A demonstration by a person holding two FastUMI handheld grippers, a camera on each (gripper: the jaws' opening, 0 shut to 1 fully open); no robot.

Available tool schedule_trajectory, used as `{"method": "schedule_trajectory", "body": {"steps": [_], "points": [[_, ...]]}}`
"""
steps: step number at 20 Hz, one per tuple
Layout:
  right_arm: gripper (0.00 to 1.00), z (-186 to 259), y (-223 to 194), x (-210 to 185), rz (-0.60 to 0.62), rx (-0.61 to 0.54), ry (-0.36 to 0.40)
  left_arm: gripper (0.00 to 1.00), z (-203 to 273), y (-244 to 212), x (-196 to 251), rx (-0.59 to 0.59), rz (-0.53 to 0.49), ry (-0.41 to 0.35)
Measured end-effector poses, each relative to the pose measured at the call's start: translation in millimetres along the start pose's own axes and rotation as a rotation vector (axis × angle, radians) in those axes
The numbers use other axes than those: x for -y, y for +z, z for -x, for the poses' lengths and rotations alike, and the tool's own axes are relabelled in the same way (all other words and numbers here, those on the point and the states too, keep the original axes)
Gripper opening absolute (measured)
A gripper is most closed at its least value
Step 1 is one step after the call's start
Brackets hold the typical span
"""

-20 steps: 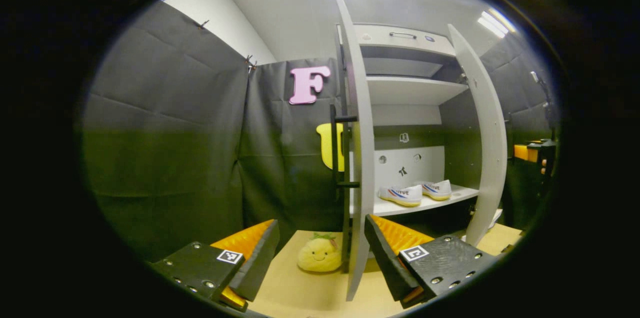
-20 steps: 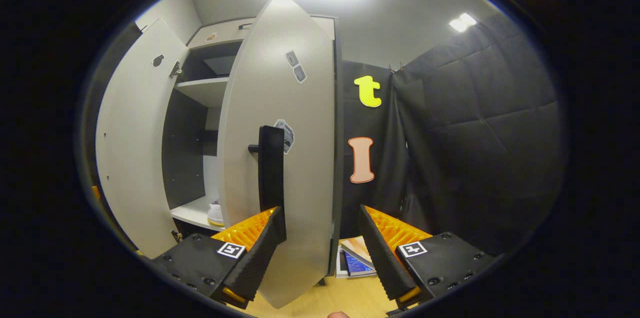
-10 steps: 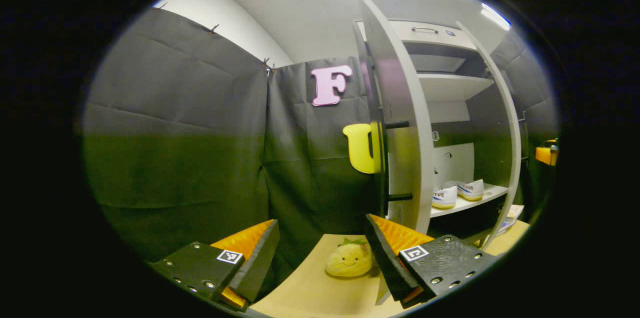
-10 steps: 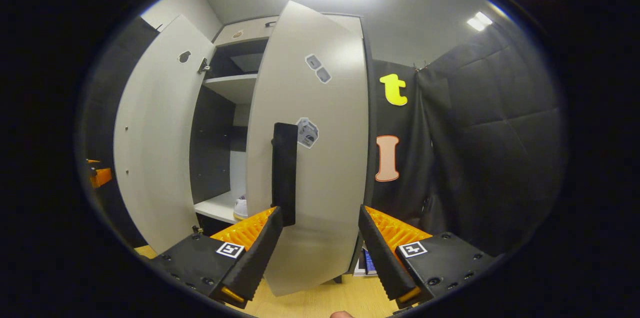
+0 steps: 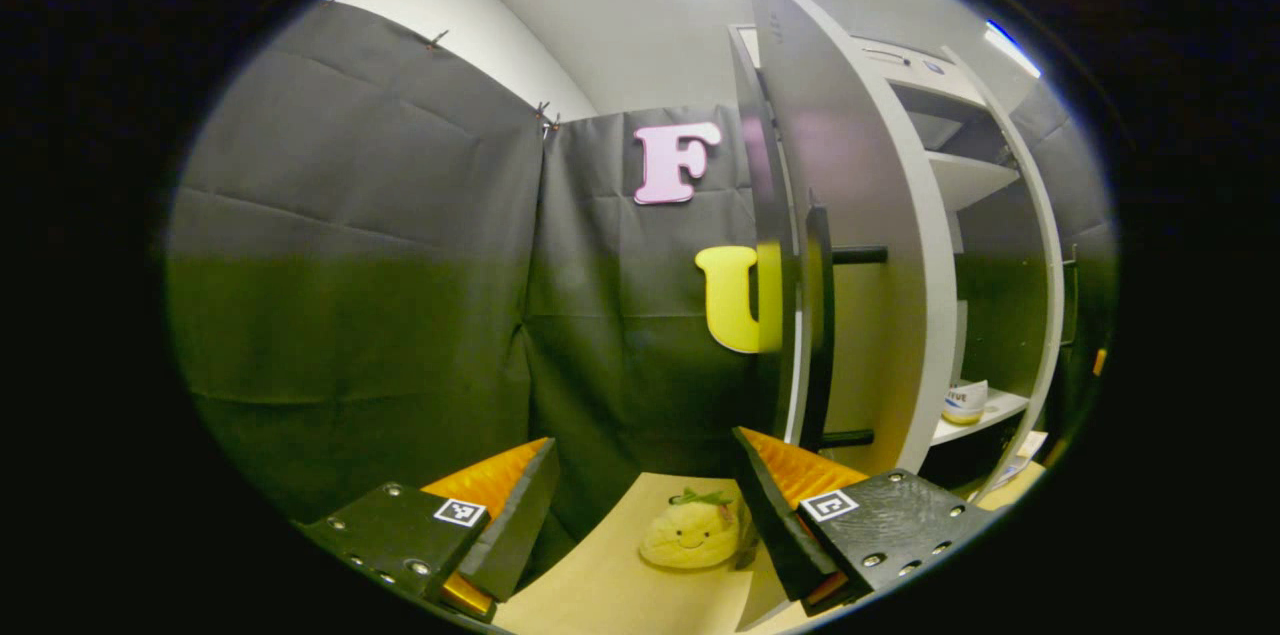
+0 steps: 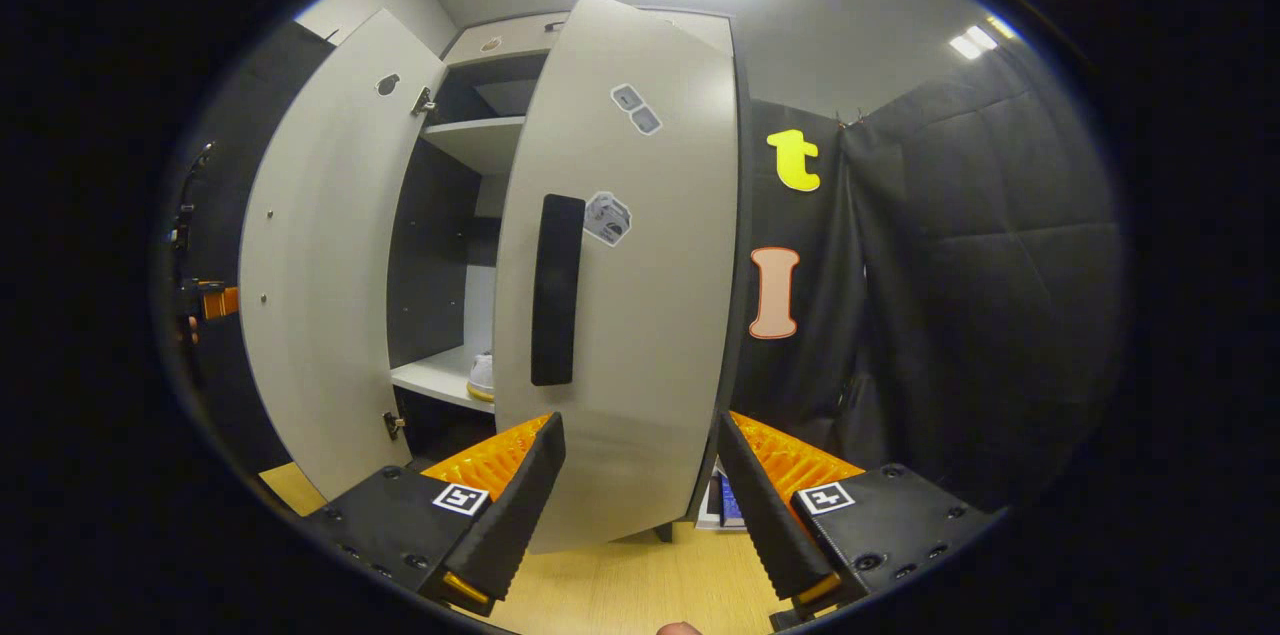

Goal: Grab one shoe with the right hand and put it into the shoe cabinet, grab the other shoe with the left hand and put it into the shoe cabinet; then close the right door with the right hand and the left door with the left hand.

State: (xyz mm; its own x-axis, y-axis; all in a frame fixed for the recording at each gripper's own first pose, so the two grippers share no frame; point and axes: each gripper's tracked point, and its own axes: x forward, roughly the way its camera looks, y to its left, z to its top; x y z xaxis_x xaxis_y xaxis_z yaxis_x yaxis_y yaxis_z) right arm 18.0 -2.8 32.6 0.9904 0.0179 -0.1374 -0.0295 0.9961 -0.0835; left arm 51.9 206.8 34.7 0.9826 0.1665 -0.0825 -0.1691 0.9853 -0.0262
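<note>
The grey shoe cabinet (image 6: pixel 500 43) has both doors part open. The right door (image 6: pixel 640 315) with its black handle (image 6: pixel 556 290) stands just ahead of my right gripper (image 6: pixel 640 505), which is open and empty. A white shoe (image 6: pixel 481 377) peeks out on the lower shelf (image 6: pixel 430 381) behind that door. My left gripper (image 5: pixel 645 515) is open and empty, low and just outside the left door (image 5: pixel 870 245), whose black handle (image 5: pixel 820 315) faces me. One shoe (image 5: pixel 965 402) shows past that door's edge. Whether either gripper touches a door is unclear.
A yellow plush toy (image 5: pixel 690 535) lies on the wooden floor (image 5: pixel 600 595) between my left fingers, at the foot of the left door. Books (image 6: pixel 725 505) lie on the floor by the cabinet's right side. Black cloth walls close in on both sides.
The right door has swung further toward shut and stands farther from my right gripper. My left gripper has moved round to the left door's outer side; the shoes are now mostly hidden behind it.
</note>
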Motion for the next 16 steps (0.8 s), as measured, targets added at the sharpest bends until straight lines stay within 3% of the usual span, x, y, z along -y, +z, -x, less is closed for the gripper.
{"method": "schedule_trajectory", "body": {"steps": [3, 9, 16], "points": [[0.94, 0.9, -2.8, 8.1, -0.009, -0.010, -0.003, 0.93, 2.3, 6.1, 2.1, 0.029, -0.028, -0.003], [0.96, -1.9, -7.1, 14.5, -0.010, -0.011, 0.022, 0.93, 2.6, 6.2, 16.8, 0.019, -0.038, 0.020], [0.96, -2.3, -8.8, 27.7, -0.023, -0.006, 0.045, 0.93, 15.8, 8.0, 76.8, 0.020, -0.039, -0.061]]}}
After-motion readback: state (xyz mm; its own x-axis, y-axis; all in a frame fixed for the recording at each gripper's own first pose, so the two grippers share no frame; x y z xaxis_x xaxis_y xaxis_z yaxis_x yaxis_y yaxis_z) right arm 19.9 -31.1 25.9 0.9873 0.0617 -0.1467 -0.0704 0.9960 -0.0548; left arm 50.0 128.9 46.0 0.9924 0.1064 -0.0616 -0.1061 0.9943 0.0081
